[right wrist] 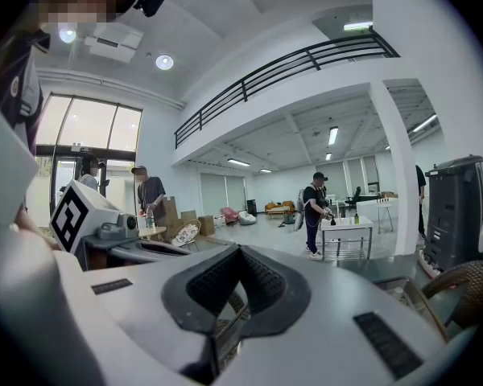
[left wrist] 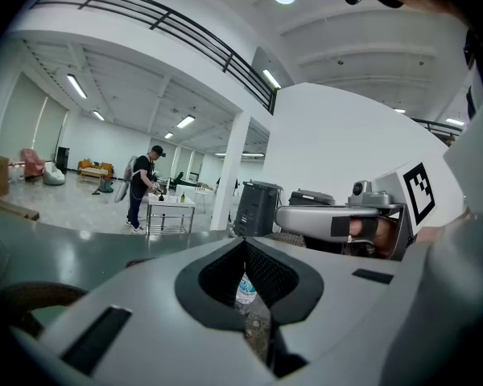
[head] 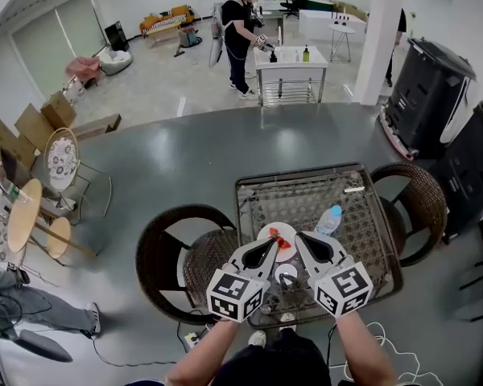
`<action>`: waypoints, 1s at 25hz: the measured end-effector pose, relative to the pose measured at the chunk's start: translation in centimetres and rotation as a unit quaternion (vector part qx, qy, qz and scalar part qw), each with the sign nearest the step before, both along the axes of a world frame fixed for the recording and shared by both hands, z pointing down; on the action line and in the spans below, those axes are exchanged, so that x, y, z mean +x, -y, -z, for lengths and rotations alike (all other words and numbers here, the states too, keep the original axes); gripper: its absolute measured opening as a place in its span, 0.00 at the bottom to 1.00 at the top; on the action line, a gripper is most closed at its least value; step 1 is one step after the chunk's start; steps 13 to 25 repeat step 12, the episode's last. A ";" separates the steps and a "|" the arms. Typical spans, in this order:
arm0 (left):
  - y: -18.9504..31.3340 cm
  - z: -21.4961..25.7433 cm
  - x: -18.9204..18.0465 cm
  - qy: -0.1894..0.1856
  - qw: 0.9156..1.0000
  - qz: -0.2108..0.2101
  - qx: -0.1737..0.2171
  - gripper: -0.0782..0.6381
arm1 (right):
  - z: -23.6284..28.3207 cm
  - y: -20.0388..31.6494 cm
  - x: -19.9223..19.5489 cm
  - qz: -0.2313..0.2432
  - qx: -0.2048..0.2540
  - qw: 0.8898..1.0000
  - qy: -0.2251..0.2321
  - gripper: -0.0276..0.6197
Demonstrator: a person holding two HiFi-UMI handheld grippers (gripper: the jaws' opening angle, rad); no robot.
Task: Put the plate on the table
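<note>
I've got both hand-held grippers, left (head: 272,244) and right (head: 300,240), pressed together and pinching nothing. They hover over the table (head: 306,191), where the plate (head: 283,226) carries red pieces, with a bottle (head: 328,219) just beside it.

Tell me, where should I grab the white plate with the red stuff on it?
Probably pinch the plate by its thin rim on the left, coming in low from that side. It lies flat on the table, red bits fill its middle, and the bottle is close on its right.

The left gripper (head: 267,248) and right gripper (head: 306,248) are light grey with black-lined jaws; each bears 1 white cube (head: 235,294) with black square markers.
</note>
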State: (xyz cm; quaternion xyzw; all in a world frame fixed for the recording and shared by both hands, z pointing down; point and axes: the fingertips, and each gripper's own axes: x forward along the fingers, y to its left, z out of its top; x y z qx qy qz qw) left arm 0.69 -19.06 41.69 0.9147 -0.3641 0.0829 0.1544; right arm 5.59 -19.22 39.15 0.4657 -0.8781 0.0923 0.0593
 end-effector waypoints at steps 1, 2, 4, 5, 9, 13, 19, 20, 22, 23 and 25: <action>0.0 0.0 0.0 0.001 1.000 0.000 0.000 0.12 | 0.0 0.0 0.0 0.000 0.000 1.000 0.000 0.05; 0.0 0.0 0.1 0.001 1.000 0.000 0.000 0.12 | -0.1 0.0 0.1 0.000 0.000 1.000 0.000 0.05; -0.1 -0.1 0.2 0.000 1.000 -0.002 0.000 0.12 | -0.1 -0.1 0.1 0.000 0.000 1.000 -0.001 0.05; -0.1 0.0 0.2 0.000 1.000 -0.002 -0.001 0.12 | 0.0 -0.1 0.1 0.001 0.000 1.000 0.000 0.05; -0.3 0.0 0.1 0.001 1.000 -0.003 -0.001 0.12 | 0.1 -0.2 0.0 0.002 0.001 1.000 0.000 0.05; -0.2 0.0 0.1 -0.001 1.000 -0.003 -0.002 0.12 | 0.1 -0.1 0.0 0.002 0.002 1.000 0.000 0.05; -0.2 0.0 0.1 -0.001 1.000 -0.003 -0.002 0.12 | 0.1 -0.1 0.0 0.002 0.002 1.000 0.000 0.05; -0.2 0.0 0.1 -0.001 1.000 -0.003 -0.002 0.12 | 0.1 -0.1 0.0 0.002 0.002 1.000 0.000 0.05; -0.2 0.0 0.1 -0.001 1.000 -0.003 -0.002 0.12 | 0.1 -0.1 0.0 0.002 0.002 1.000 0.000 0.05; -0.2 0.0 0.1 -0.001 1.000 -0.003 -0.002 0.12 | 0.1 -0.1 0.0 0.002 0.002 1.000 0.000 0.05; -0.2 0.0 0.1 -0.001 1.000 -0.003 -0.002 0.12 | 0.1 -0.1 0.0 0.002 0.002 1.000 0.000 0.05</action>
